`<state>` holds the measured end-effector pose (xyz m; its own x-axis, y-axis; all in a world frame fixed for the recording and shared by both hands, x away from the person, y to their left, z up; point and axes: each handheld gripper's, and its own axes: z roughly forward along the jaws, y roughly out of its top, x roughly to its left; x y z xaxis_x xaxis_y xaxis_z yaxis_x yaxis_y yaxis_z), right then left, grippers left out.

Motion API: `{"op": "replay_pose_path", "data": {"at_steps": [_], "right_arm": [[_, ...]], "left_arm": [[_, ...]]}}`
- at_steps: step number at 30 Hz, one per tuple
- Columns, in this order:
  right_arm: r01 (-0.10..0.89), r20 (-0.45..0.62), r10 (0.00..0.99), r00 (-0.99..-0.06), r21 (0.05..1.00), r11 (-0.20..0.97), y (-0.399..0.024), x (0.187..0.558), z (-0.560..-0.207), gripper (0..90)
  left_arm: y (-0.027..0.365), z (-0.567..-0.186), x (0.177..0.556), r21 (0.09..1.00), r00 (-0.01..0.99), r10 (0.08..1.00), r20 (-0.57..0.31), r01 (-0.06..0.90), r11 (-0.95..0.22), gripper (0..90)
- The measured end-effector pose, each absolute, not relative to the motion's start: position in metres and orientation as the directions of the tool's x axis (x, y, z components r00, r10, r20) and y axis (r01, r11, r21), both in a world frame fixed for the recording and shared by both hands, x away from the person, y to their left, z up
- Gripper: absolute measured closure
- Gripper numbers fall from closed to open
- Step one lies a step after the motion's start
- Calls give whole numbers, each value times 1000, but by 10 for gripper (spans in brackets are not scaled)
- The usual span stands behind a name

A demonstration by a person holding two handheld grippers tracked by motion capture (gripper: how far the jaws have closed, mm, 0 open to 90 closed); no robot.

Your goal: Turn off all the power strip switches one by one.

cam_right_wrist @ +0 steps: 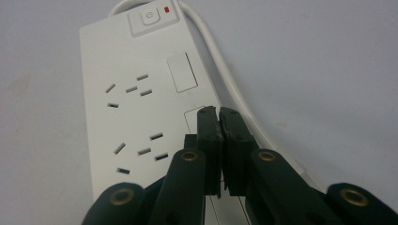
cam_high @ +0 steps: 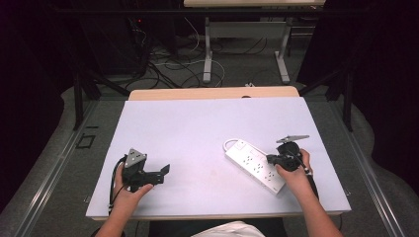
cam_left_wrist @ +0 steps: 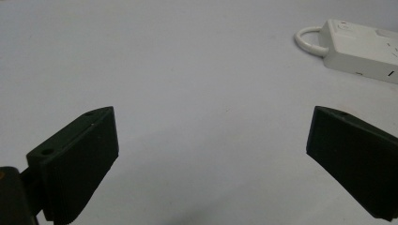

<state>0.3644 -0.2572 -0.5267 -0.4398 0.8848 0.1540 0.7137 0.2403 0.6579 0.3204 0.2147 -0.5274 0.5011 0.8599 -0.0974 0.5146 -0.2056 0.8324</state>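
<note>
From above, the left gripper (cam_high: 160,174) sits low on the left of the pale table (cam_high: 197,128), jaws spread wide with nothing between them; its own view adds the bare tabletop between the jaws and the power strip (cam_left_wrist: 363,49) off at upper right. On the right, the right gripper (cam_high: 271,158) hovers over the white power strip (cam_high: 254,165). Its own view brings out the sockets, the switch (cam_right_wrist: 152,18) with its red light (cam_right_wrist: 167,9), and the jaws pressed together over a small rectangular panel, gripping nothing visible.
</note>
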Motion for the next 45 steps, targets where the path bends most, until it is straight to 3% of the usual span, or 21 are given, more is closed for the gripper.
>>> {"op": "replay_pose_path", "data": {"at_steps": [45], "right_arm": [[683, 128, 879, -459, 683, 257, -262, 353, -524, 894]], "left_arm": [[216, -528, 321, 833, 496, 864, -92, 514, -206, 23]]}}
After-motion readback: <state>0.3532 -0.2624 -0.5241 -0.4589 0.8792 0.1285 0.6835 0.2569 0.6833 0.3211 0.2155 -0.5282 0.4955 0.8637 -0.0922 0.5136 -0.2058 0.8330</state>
